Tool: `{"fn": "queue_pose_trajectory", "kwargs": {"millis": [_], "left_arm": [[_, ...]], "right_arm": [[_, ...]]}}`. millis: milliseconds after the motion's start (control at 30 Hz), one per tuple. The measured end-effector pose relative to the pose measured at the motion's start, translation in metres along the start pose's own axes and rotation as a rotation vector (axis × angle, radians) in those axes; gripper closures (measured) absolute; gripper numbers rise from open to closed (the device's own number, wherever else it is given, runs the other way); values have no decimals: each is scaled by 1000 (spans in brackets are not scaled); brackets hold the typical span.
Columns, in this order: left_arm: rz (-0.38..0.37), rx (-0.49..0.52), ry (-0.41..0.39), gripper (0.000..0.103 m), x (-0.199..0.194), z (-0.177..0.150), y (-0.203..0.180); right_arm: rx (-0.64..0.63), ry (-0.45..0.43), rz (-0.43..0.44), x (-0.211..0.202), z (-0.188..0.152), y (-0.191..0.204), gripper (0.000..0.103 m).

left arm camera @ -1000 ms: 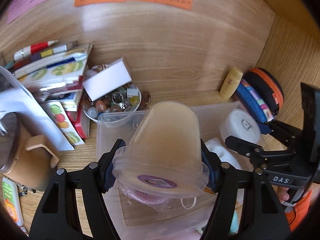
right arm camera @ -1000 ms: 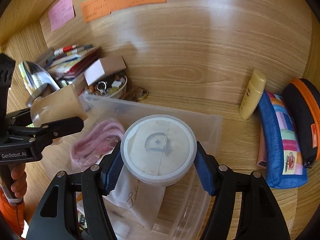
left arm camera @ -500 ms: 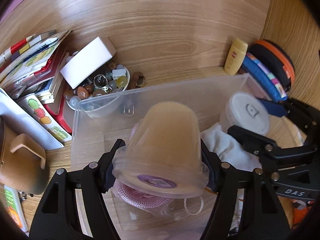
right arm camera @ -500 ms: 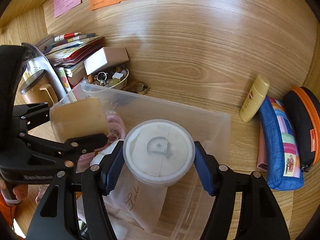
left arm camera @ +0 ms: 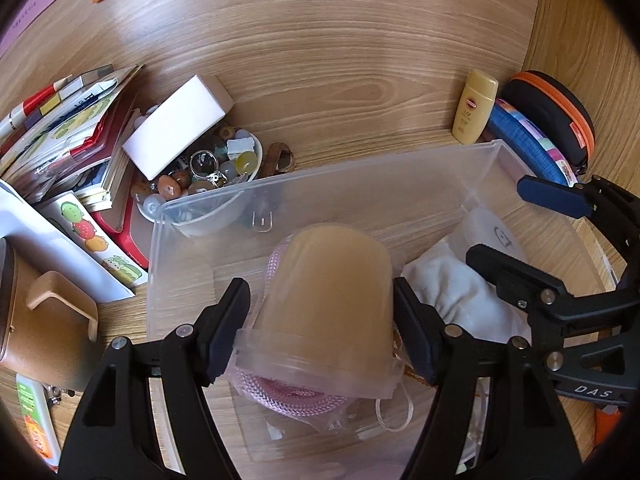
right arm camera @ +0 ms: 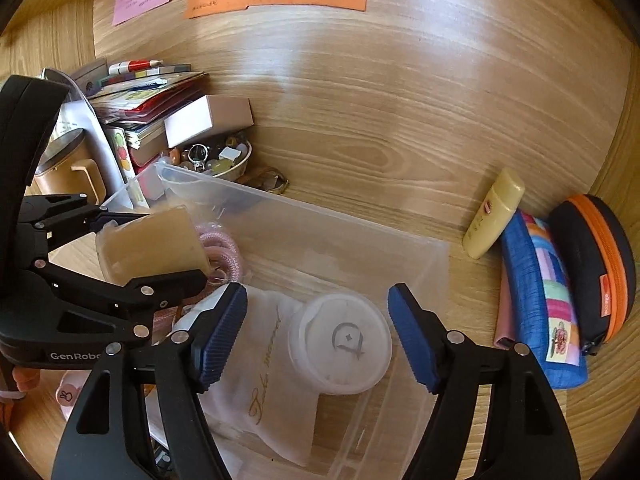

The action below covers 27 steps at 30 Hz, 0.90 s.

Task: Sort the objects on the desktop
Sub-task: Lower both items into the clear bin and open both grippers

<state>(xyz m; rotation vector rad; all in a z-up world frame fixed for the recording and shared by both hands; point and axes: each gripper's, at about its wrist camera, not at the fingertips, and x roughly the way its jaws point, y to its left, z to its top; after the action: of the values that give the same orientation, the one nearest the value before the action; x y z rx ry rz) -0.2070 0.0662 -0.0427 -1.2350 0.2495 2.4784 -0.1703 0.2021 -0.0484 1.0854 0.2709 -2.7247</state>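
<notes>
A clear plastic bin [left arm camera: 320, 176] holds a pink rope [left arm camera: 288, 394] and a white pouch [left arm camera: 452, 292]. A tan translucent jar [left arm camera: 332, 292] lies on the rope between the fingers of my left gripper [left arm camera: 320, 294]. Those jaws are opening and a thin gap shows on each side of the jar. A white round jar [right arm camera: 340, 344] rests in the bin against the pouch [right arm camera: 264, 364]. My right gripper [right arm camera: 316, 292] hovers over it, its jaws opening, its blue pads well clear of the jar. The left gripper [right arm camera: 160, 244] shows at the left of the right wrist view.
Behind the bin stand a bowl of beads [left arm camera: 208, 176], a white box [left arm camera: 176, 128] and a stack of books [left arm camera: 80, 120]. A yellow bottle [right arm camera: 494, 212], a blue patchwork pouch [right arm camera: 544, 300] and a black-orange case [right arm camera: 592, 260] line the right wall. A brown holder [left arm camera: 40, 312] sits left.
The right jaws spread and the white jar dropped from them into the bin. The left gripper sank into the bin with the tan jar, and its pads came off it.
</notes>
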Motion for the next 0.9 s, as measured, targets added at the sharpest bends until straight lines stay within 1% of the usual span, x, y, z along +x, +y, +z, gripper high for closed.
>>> {"fn": "queue_pose_trajectory", "kwargs": {"millis": [100,167,300,367,500,567,667,833,900], "left_arm": [[-5,1,-5,28,-2,1,-1],[-13,0,-6,26,-6,2,-1],[8,0,-37,18,-18,4,0],[10,-4,-51,17,-26,5,1],[20,-19,-100,10,-53,4,8],[27,-25,-122,9,-66,2,9],[37,-32,-150,9,-85,-4,13],[69,-47,-194,8,-112,-17,12],[75,-59,-209,4,-120,-25,14]], "right_arm": [[10,-9,9,-3,1,-2,30],[24,-16,22,-5,1,-6,27],[73,-30,50,-12,3,-16,24],[95,-30,55,-15,5,-20,24],[145,-50,71,-30,10,-30,23],[163,-79,78,-43,10,-33,20],[161,-117,65,-61,9,-33,17],[125,-149,42,-87,-3,-25,15],[112,-152,39,-95,-11,-23,13]]}}
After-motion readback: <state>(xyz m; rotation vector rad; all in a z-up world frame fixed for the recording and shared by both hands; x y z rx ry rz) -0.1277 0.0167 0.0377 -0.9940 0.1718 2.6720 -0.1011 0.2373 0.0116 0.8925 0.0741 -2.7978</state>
